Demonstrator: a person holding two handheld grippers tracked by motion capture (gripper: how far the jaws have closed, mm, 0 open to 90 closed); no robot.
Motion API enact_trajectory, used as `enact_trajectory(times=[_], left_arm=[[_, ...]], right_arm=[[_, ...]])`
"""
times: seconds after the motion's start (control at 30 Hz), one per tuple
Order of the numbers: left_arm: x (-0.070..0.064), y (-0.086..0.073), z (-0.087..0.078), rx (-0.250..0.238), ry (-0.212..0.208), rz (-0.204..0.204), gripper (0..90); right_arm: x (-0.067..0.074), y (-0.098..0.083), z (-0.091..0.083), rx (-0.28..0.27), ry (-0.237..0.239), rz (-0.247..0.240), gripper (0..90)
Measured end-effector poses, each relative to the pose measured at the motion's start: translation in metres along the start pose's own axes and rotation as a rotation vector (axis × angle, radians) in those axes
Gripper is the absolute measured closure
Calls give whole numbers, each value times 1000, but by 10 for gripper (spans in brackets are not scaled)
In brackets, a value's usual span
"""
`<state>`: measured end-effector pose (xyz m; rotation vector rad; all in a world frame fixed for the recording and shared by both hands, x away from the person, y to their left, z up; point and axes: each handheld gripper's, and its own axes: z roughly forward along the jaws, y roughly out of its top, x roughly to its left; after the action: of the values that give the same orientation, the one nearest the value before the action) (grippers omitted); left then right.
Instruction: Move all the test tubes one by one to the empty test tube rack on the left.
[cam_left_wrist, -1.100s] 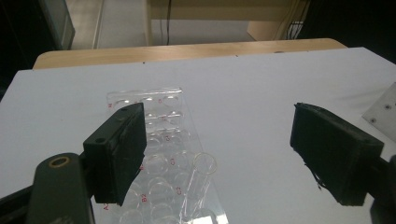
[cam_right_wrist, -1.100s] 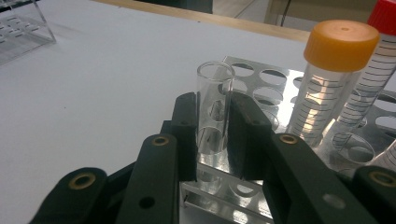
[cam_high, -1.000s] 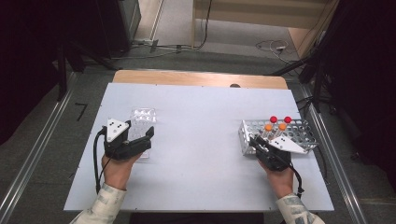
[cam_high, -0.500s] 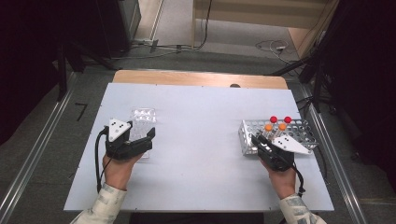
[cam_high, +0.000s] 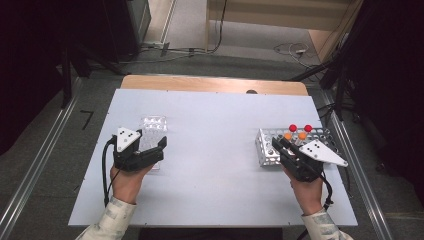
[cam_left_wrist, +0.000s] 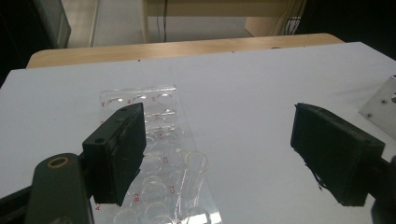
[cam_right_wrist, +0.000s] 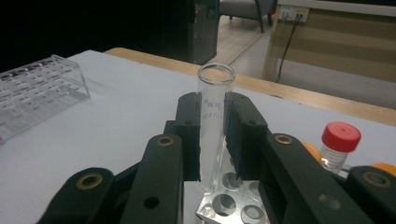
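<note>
Right gripper (cam_right_wrist: 212, 140) clamped on upright clear test tube (cam_right_wrist: 214, 116) above metal rack (cam_high: 270, 150), worktop's (cam_high: 215, 130) 3 o'clock. Left gripper (cam_left_wrist: 219, 149) jaws apart over clear rack (cam_left_wrist: 154, 140), 9 o'clock.

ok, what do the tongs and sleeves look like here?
Both the left tongs and the right tongs are black with flat rectangular jaws and brass-ringed pivots. Each carries a grey three-cornered plate with black dots and trails a black cable. The sleeves are light and patterned.
</note>
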<state>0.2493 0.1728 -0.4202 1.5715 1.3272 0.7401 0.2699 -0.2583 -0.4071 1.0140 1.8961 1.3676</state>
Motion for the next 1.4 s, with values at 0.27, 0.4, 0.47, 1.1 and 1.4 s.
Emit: enact_trajectory(times=[0.27, 0.4, 0.47, 1.1, 1.4], left_arm=[[-9, 1, -1, -1, -15, 19, 185], [-14, 1, -2, -5, -28, 23, 187], [-16, 1, -2, -3, -35, 28, 187], [-50, 0, -2, 9, -164, 66, 214], [-65, -3, -2, 26, -224, 87, 232]], right_arm=[[22, -1, 10, 20, 76, -20, 729], [36, -5, 19, 41, 127, -23, 729], [43, -7, 24, 53, 148, -31, 729], [90, -18, 54, 112, 273, -97, 729], [111, -21, 67, 128, 318, -112, 729]])
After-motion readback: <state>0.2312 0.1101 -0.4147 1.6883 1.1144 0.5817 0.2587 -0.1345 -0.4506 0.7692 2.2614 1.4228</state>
